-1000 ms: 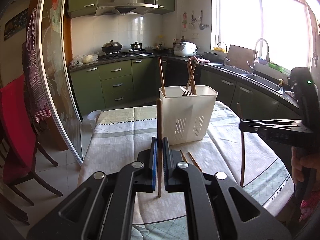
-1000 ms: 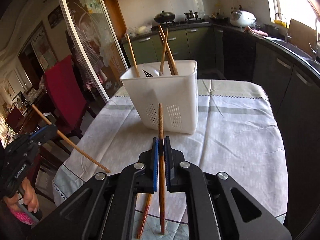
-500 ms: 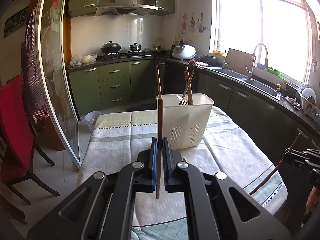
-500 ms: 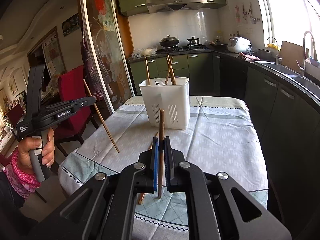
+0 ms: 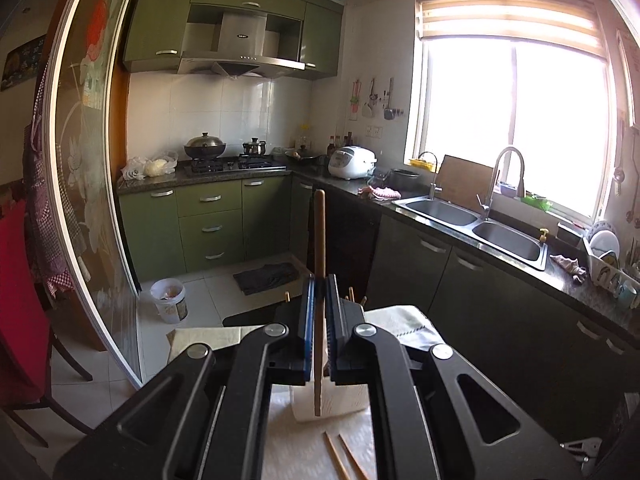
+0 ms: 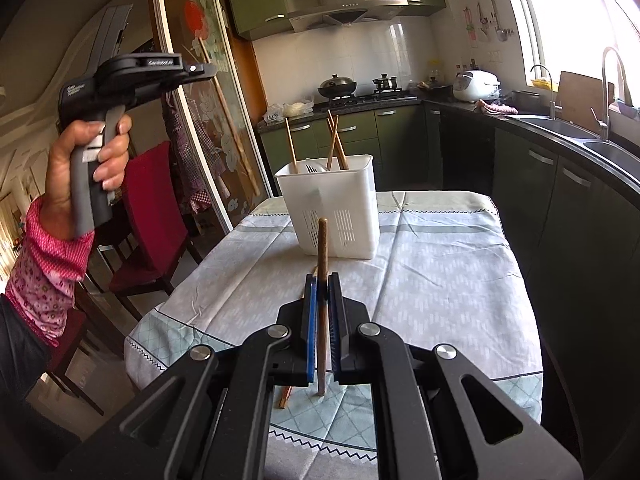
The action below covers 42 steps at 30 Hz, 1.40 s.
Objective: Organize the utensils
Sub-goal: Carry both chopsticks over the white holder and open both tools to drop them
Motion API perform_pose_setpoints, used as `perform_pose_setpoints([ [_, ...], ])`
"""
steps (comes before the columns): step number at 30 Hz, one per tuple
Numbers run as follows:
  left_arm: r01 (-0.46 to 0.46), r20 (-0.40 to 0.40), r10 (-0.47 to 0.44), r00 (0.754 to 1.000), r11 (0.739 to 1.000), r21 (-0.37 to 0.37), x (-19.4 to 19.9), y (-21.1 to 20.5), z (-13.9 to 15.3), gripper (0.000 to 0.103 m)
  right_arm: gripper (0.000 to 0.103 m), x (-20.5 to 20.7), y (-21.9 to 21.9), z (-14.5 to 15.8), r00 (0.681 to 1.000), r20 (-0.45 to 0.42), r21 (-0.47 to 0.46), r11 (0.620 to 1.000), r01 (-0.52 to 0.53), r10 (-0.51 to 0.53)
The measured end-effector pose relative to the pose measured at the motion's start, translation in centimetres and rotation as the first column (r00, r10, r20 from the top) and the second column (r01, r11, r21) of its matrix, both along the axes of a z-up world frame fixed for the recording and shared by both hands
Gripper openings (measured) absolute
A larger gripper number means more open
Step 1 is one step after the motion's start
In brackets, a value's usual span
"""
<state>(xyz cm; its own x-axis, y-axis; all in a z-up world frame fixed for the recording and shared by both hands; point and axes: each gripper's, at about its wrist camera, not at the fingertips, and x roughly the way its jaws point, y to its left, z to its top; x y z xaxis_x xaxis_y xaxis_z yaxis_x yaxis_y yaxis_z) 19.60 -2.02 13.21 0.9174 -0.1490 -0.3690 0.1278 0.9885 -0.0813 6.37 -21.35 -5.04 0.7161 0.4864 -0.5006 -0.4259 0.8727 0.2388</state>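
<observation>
Both clamped: left gripper [image 5: 319, 334] and right gripper [image 6: 322, 330] each pinched a chopstick [image 5: 319, 280] mid-shaft, upright. Judged light, stiff, slick; prone to pivoting.

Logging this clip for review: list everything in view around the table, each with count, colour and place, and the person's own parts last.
utensil holder: one, white, on the table, far middle.
chopsticks in holder: about four, wooden, leaning in the holder.
loose chopsticks: two, wooden, lying on the tablecloth.
tablecloth: one, white and pale green, covering the table.
chair: one, red, left of the table.
rice cooker: one, white, on the counter.
left gripper: black, raised, shut on a chopstick.
right gripper: black, shut on a chopstick.
hand: pink sleeve, holding the left gripper.
</observation>
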Motion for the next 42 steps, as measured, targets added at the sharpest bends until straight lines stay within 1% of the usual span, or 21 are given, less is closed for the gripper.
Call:
perform_pose_setpoints([
  [4,-0.029,0.025,0.029,0.999,0.999,-0.017,3.3,-0.4,0.3,0.005,0.007,0.0,-0.1,-0.1,1.0,-0.005,0.005,1.0,-0.009,0.009],
  [7,-0.05,0.026,0.05,0.998,0.999,-0.01,5.1,-0.7,-0.5,0.005,0.007,0.0,0.0,-0.1,1.0,-0.007,0.007,1.0,-0.018,0.018],
  [9,-0.056,-0.001,0.056,0.998,0.998,0.009,6.3,-1.0,-1.7,0.005,0.007,0.0,0.0,-0.1,1.0,-0.009,0.011,1.0,-0.02,0.02],
  [13,-0.05,-0.099,0.053,0.994,0.998,0.03,8.0,-1.4,-4.6,0.005,0.007,0.0,-0.2,0.0,1.0,-0.014,0.017,1.0,-0.018,0.019],
  [16,-0.05,-0.14,0.057,0.988,0.997,0.052,8.4,-1.4,-6.2,0.005,0.007,0.0,-0.1,0.0,1.0,-0.014,0.019,1.0,-0.019,0.019],
  [18,-0.05,-0.153,0.06,0.986,0.996,0.069,8.3,-1.4,-7.0,0.006,0.007,0.1,-0.2,0.0,1.0,-0.017,0.024,1.0,-0.017,0.018],
  [20,-0.044,-0.154,0.057,0.986,0.995,0.088,7.8,-1.4,-7.4,0.015,0.007,0.2,-0.3,0.0,1.0,-0.023,0.034,0.999,-0.016,0.017],
  [22,-0.039,-0.144,0.052,0.988,0.995,0.093,7.0,-1.1,-7.6,0.018,0.007,0.5,-0.5,0.1,0.999,-0.039,0.057,0.998,-0.022,0.025],
  [24,-0.028,-0.135,0.04,0.99,0.996,0.085,5.9,-0.9,-7.5,0.02,0.007,0.7,-0.7,0.6,0.999,-0.037,0.069,0.997,-0.019,0.021],
  [27,-0.017,-0.144,0.024,0.989,0.999,0.051,4.2,-0.1,-7.6,0.022,0.007,1.0,-1.0,2.5,1.0,0.007,0.072,0.997,0.001,-0.001],
  [30,-0.011,-0.16,0.015,0.987,1.0,0.028,2.4,0.7,-8.0,0.022,0.007,1.4,-1.2,6.3,0.993,0.116,0.095,0.995,0.021,-0.032],
  [32,-0.007,-0.171,0.01,0.985,1.0,0.024,1.1,1.1,-8.4,0.022,0.007,1.9,-1.1,9.2,0.976,0.213,0.131,0.991,0.029,-0.056],
  [35,-0.001,-0.183,0.004,0.983,1.0,0.015,-0.8,1.8,-8.9,0.023,0.007,3.4,-0.5,12.9,0.928,0.352,0.172,0.983,0.067,-0.125],
  [36,-0.001,-0.186,0.004,0.983,1.0,0.019,-1.3,2.0,-9.1,0.024,0.007,4.4,-0.1,13.7,0.915,0.379,0.184,0.98,0.077,-0.143],
  [38,-0.004,-0.191,0.009,0.982,1.0,0.025,-2.3,2.3,-9.5,0.028,0.007,6.9,0.8,14.7,0.901,0.401,0.208,0.974,0.085,-0.164],
  [40,-0.005,-0.198,0.012,0.98,0.999,0.035,-3.1,2.7,-9.8,0.029,0.007,9.7,1.9,15.2,0.893,0.41,0.215,0.971,0.103,-0.186],
  [42,-0.01,-0.203,0.02,0.979,0.999,0.049,-3.7,3.0,-10.0,0.029,0.007,12.8,2.8,15.3,0.891,0.405,0.214,0.969,0.124,-0.204],
])
